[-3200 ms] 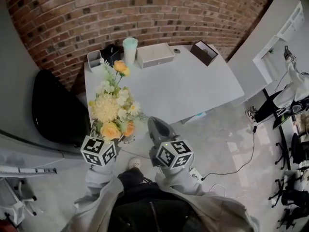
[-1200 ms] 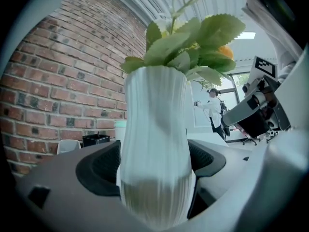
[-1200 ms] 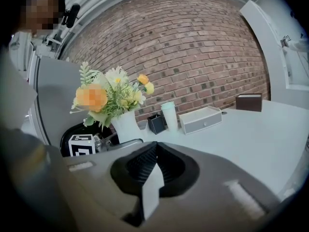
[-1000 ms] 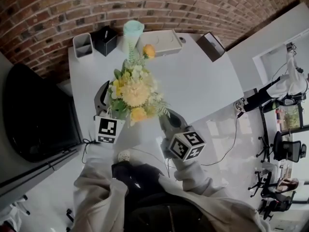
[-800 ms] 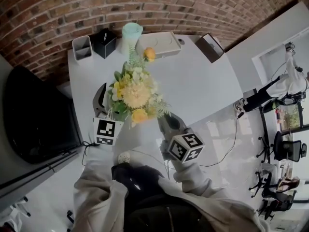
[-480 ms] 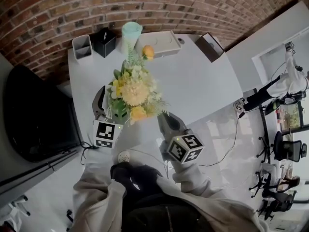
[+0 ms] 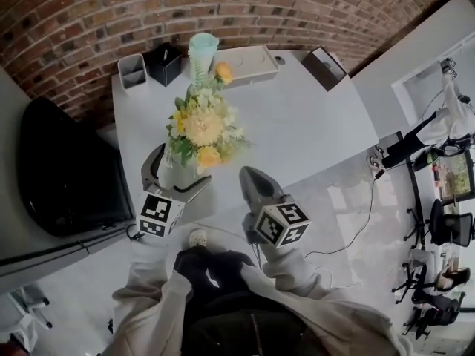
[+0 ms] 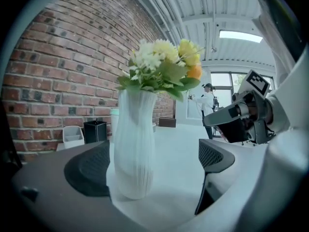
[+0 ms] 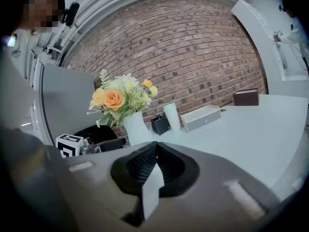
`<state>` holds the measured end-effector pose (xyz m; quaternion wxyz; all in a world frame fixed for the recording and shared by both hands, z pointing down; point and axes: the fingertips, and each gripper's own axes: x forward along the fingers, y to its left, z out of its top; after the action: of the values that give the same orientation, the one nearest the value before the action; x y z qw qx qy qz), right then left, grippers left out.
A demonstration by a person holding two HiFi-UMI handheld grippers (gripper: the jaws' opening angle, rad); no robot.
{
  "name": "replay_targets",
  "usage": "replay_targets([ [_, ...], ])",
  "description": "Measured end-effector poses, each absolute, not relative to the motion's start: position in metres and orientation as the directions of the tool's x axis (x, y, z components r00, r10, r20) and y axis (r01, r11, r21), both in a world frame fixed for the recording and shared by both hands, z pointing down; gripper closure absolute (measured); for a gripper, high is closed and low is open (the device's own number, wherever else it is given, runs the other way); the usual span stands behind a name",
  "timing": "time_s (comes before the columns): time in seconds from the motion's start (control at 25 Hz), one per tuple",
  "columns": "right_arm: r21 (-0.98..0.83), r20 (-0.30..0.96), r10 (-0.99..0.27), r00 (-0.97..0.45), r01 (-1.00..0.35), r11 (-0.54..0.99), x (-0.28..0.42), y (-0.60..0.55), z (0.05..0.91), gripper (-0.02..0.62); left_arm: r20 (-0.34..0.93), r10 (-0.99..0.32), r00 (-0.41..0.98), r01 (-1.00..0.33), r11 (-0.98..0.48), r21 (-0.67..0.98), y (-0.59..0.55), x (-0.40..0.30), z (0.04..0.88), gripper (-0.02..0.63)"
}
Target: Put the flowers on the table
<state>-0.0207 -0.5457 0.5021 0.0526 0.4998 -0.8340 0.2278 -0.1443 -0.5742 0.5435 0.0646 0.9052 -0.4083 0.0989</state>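
Brick wall (image 7: 223,6) backs a white desk (image 7: 297,124), and the flowers (image 8: 161,66) sit upright in a ribbed white vase (image 8: 134,144) that stands on the desk near its front left edge. The left hand-held gripper (image 8: 152,166) has just been opening and gapes wide, its 2 jaws either side of the vase. The right pad is clear of the vase and the left one is just beside it, though contact is not certain. The right hand-held gripper (image 9: 153,163) hovers by the desk's front edge, pinched together on nothing. The placing looks done, since the vase carries its own weight. What seems left is only to draw the left hand-held gripper back without nudging the vase.
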Motion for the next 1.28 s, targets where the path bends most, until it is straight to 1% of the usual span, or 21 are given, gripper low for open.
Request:
replay_targets([
  [0.2, -0.346, 0.281, -0.814, -0.508, -0.845, 0.408, -0.025, -0.534, 0.491, 0.597, 0.163, -0.748, 0.643, -0.765, -0.621, 0.169, -0.55, -0.149, 0.52, 0.034],
  [0.48, -0.377, 0.219, -0.828, -0.517, -0.827, 0.417, -0.028, -0.515, 0.472, 0.596, 0.123, -0.756, 0.643, -0.757, -0.603, 0.251, -0.51, -0.145, 0.49, 0.037],
  [0.52, -0.384, 0.209, -0.83, -0.517, -0.824, 0.416, -0.028, -0.513, 0.469, 0.597, 0.117, -0.759, 0.641, -0.758, -0.601, 0.252, -0.505, -0.145, 0.485, 0.056],
  [0.56, -0.392, 0.198, -0.833, -0.516, -0.821, 0.416, -0.029, -0.511, 0.467, 0.596, 0.112, -0.763, 0.637, -0.761, -0.599, 0.248, -0.5, -0.144, 0.479, 0.101],
  [0.76, -0.421, 0.146, -0.848, -0.51, -0.808, 0.413, -0.03, -0.502, 0.455, 0.597, 0.077, -0.775, 0.627, -0.769, -0.601, 0.219, -0.481, -0.142, 0.454, 0.239],
  [0.84, -0.435, 0.126, -0.851, -0.509, -0.8, 0.414, -0.032, -0.499, 0.449, 0.597, 0.06, -0.772, 0.633, -0.76, -0.606, 0.235, -0.476, -0.143, 0.447, 0.347],
  [0.96, -0.436, 0.103, -0.851, -0.514, -0.793, 0.426, -0.038, -0.492, 0.441, 0.597, 0.034, -0.772, 0.635, -0.748, -0.603, 0.277, -0.471, -0.148, 0.44, 0.478],
  [1.0, -0.433, 0.097, -0.85, -0.518, -0.791, 0.432, -0.04, -0.49, 0.439, 0.597, 0.027, -0.775, 0.632, -0.748, -0.6, 0.285, -0.47, -0.149, 0.438, 0.509],
  [1.12, -0.424, 0.081, -0.847, -0.526, -0.787, 0.448, -0.044, -0.486, 0.434, 0.597, 0.027, -0.791, 0.611, -0.765, -0.581, 0.276, -0.47, -0.152, 0.432, 0.592],
  [1.16, -0.42, 0.078, -0.846, -0.528, -0.787, 0.452, -0.045, -0.484, 0.432, 0.596, 0.031, -0.794, 0.607, -0.771, -0.578, 0.267, -0.47, -0.151, 0.431, 0.603],
  [1.28, -0.399, 0.071, -0.841, -0.536, -0.788, 0.468, -0.05, -0.479, 0.427, 0.597, 0.035, -0.793, 0.609, -0.772, -0.581, 0.259, -0.468, -0.148, 0.426, 0.603],
])
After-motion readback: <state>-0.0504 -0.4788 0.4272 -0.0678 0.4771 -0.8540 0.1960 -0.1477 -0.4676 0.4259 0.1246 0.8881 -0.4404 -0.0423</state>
